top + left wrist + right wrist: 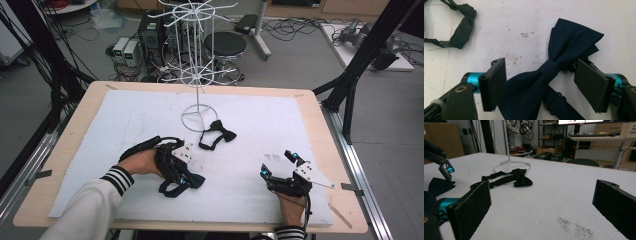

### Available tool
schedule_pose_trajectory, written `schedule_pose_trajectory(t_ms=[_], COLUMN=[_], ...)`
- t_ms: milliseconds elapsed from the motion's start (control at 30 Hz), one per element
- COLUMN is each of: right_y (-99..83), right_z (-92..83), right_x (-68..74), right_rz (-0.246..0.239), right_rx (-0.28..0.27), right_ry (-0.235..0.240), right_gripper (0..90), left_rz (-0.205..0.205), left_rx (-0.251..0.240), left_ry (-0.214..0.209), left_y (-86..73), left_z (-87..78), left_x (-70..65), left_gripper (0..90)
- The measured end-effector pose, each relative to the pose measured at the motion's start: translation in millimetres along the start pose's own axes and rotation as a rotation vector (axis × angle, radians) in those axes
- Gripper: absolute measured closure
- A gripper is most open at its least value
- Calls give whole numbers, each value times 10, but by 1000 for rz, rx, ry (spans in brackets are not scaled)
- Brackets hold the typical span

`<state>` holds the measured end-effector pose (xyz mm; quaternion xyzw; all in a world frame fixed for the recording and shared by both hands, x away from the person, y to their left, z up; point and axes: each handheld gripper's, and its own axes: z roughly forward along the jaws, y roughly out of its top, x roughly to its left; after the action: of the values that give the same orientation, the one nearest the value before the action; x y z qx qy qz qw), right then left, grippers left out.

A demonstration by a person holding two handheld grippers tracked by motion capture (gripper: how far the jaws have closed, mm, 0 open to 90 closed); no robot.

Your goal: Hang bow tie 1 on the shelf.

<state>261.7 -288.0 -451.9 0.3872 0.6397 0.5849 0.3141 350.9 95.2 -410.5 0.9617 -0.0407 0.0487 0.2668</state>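
A navy bow tie (549,70) lies on the white board, its knot between the jaws of my left gripper (544,83). The pads (495,82) stand on either side of its wings, open and not squeezing the cloth. From above, the left gripper (182,180) points down over the navy tie (195,181) near the front left. A black bow tie (222,132) with its strap lies loose at mid-board, also in the right gripper view (521,178). My right gripper (279,164) rests open at the front right, nothing between its jaws (541,205).
A white wire display stand (198,75) rises from a ring base (198,119) at the back middle of the white board (280,115). The wooden table edge (320,125) frames the board. Black frame posts stand at both sides, with a stool and cables beyond.
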Motion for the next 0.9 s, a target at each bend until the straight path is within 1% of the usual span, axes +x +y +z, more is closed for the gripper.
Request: schedule_pose_trajectory(t_ms=[33, 133, 167, 200, 300, 333, 400, 433, 567, 600, 633, 667, 733, 767, 800, 900], right_y=[0, 0, -1, 0, 0, 0, 0, 0, 0, 0, 0, 0, 0, -1, -1, 0], right_z=[0, 0, 0, 0, -2, -1, -1, 0, -2, -2, -2, -2, -2, -3, -3, -1], right_x=[0, -1, -2, 0, 3, 4, 4, 0, 4, 4, 5, 4, 3, 5, 5, 1], right_rz=[0, -1, -1, 0, 2, 4, 4, -1, 3, 3, 3, 1, 1, 1, 1, -1], right_rx=[0, 0, -1, 0, 3, 2, 2, 0, 2, 2, 3, 3, 2, 2, 2, -1], right_ry=[0, 0, 1, 0, 0, 0, 1, -1, 0, 0, 0, 0, -1, 0, 0, -1], right_gripper=[11, 11, 11, 11, 11, 11, 11, 11, 11, 11, 11, 11, 11, 11, 11, 11], left_rz=[8, 1, 10, 6, 15, 17, 21, 28, 33, 34, 44, 46, 49, 43, 45, 48], left_rx=[6, 7, 10, 12, 15, 26, 28, 37, 52, 56, 66, 65, 69, 68, 70, 84], left_ry=[-2, -7, -11, -12, -10, -19, -17, -16, -22, -21, -23, -18, -16, -17, -15, -11], left_y=[4, 16, 22, 25, 30, 32, 30, 30, 32, 33, 36, 33, 32, 28, 26, 27], left_z=[1, 3, 0, 1, 10, 5, 17, 19, 33, 37, 36, 43, 39, 38, 36, 29], left_x=[5, -3, 3, 0, -1, -1, -4, 0, -2, -5, -8, -13, -9, -9, -5, -7], left_gripper=[273, 304, 308, 316, 330, 340, 360, 364, 418, 418, 447, 471, 488, 545, 545, 638])
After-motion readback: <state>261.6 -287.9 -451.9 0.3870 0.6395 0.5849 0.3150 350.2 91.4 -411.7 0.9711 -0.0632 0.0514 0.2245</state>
